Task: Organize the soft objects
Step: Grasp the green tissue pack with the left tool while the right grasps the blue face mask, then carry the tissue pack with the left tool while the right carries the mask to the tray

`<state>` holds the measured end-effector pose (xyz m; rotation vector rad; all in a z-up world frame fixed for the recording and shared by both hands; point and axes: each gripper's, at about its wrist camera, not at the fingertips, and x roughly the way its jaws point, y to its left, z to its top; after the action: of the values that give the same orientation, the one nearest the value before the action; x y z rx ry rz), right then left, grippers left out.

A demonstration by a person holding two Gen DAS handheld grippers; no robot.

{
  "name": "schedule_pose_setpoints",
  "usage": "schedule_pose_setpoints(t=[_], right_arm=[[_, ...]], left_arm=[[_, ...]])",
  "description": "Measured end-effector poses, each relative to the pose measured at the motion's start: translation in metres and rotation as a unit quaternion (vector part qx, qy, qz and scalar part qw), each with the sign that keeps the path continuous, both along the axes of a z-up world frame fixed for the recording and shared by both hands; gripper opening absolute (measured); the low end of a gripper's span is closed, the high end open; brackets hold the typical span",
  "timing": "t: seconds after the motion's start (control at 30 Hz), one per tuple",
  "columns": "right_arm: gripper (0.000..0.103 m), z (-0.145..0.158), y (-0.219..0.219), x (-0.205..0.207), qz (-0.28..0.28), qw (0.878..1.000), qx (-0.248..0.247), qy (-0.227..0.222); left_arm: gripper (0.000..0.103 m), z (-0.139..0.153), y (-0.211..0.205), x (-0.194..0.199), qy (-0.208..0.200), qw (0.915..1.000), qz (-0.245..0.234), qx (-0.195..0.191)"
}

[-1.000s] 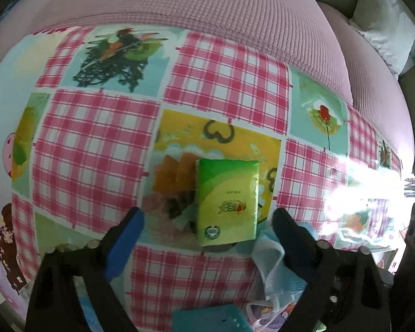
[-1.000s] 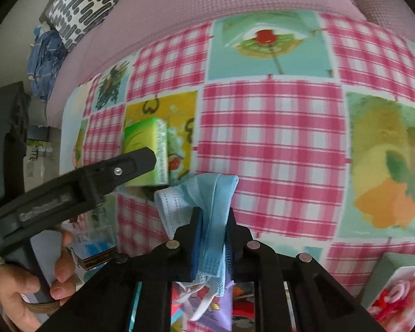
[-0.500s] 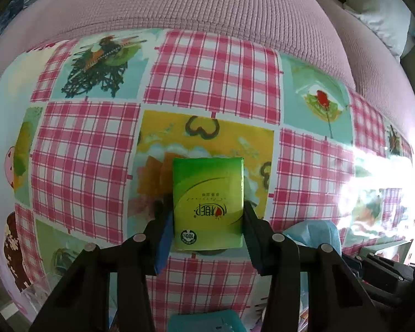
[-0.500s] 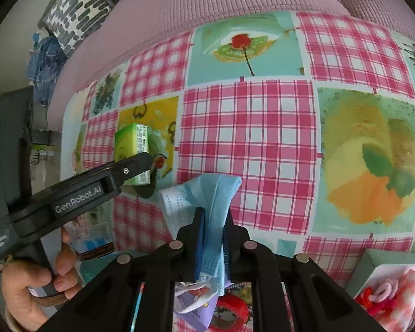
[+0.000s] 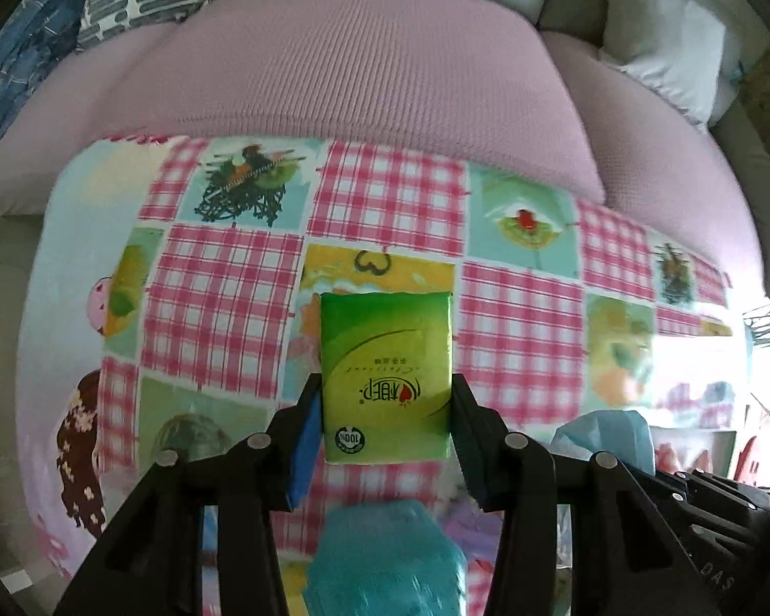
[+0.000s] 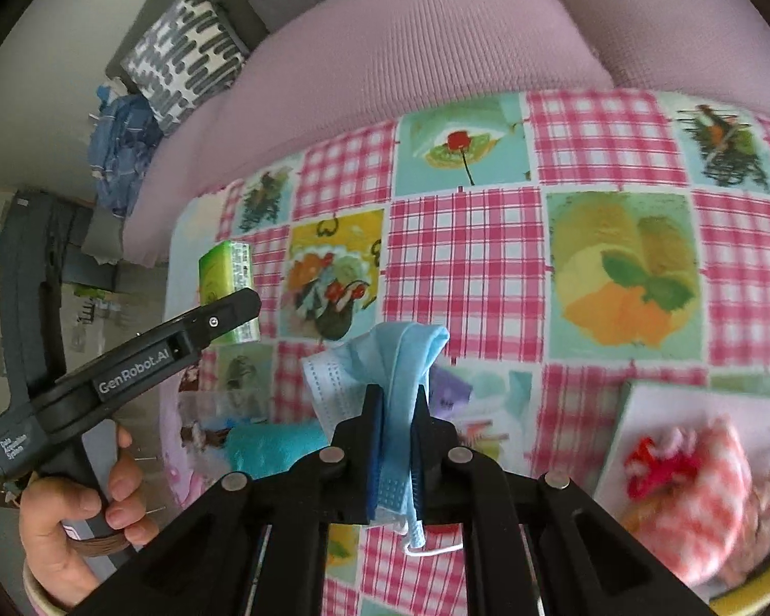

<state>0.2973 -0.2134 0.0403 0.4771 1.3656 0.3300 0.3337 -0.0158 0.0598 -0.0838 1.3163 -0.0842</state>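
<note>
Left gripper [image 5: 385, 405] clamped on green tissue pack [image 5: 385, 374], centre of left wrist frame, pack clear of checked tablecloth [image 5: 220, 303]. Right gripper [image 6: 398, 410] pinched tight on blue face mask [image 6: 385, 359], lower centre of right wrist frame, mask folds bunched above jaws. Teal cloth [image 5: 385, 559] at bottom centre, blurred. Pink sofa [image 5: 364, 66] across upper frame.

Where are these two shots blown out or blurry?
Left wrist view: daylight washes out the tablecloth at the right edge, and the teal bundle below the tissue pack is smeared. Right wrist view: the pink checked cloth at lower right is blurred, while the face mask stays sharp.
</note>
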Motion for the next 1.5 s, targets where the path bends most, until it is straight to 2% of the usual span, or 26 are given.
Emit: schedule_pose_setpoints(t=[0.17, 0.27, 0.47, 0.57, 0.7, 0.87, 1.03, 1.33, 1.5], right_arm=[[0.01, 0.029, -0.013, -0.035, -0.012, 1.0, -0.003, -0.019], [0.01, 0.041, -0.024, -0.061, -0.02, 0.999, -0.008, -0.029], [0.01, 0.053, -0.044, -0.112, -0.043, 0.998, -0.016, -0.045], [0.01, 0.052, -0.05, -0.136, -0.055, 0.997, -0.029, -0.052], [0.01, 0.043, -0.064, -0.163, -0.075, 0.995, -0.021, -0.055], [0.01, 0.038, -0.089, -0.196, -0.107, 0.991, -0.008, -0.076], [0.01, 0.031, -0.118, -0.218, -0.132, 0.987, -0.048, -0.08], [0.01, 0.012, -0.181, -0.239, -0.166, 0.981, -0.08, -0.063], [0.01, -0.01, -0.195, -0.242, -0.169, 0.982, -0.078, -0.046]], left_arm=[[0.048, 0.046, 0.003, -0.048, -0.033, 0.9991, -0.024, -0.006], [0.048, 0.055, 0.001, -0.071, -0.051, 0.9975, -0.043, -0.021], [0.048, 0.069, -0.031, -0.124, -0.08, 0.9932, -0.078, -0.032], [0.048, 0.066, -0.047, -0.15, -0.087, 0.9908, -0.096, -0.04], [0.048, 0.061, -0.066, -0.177, -0.097, 0.9886, -0.102, -0.054], [0.048, 0.052, -0.095, -0.204, -0.112, 0.9844, -0.126, -0.051], [0.048, 0.045, -0.126, -0.218, -0.122, 0.9794, -0.155, -0.043], [0.048, 0.007, -0.183, -0.237, -0.093, 0.9705, -0.215, -0.057], [0.048, -0.02, -0.203, -0.246, -0.069, 0.9685, -0.233, -0.054]])
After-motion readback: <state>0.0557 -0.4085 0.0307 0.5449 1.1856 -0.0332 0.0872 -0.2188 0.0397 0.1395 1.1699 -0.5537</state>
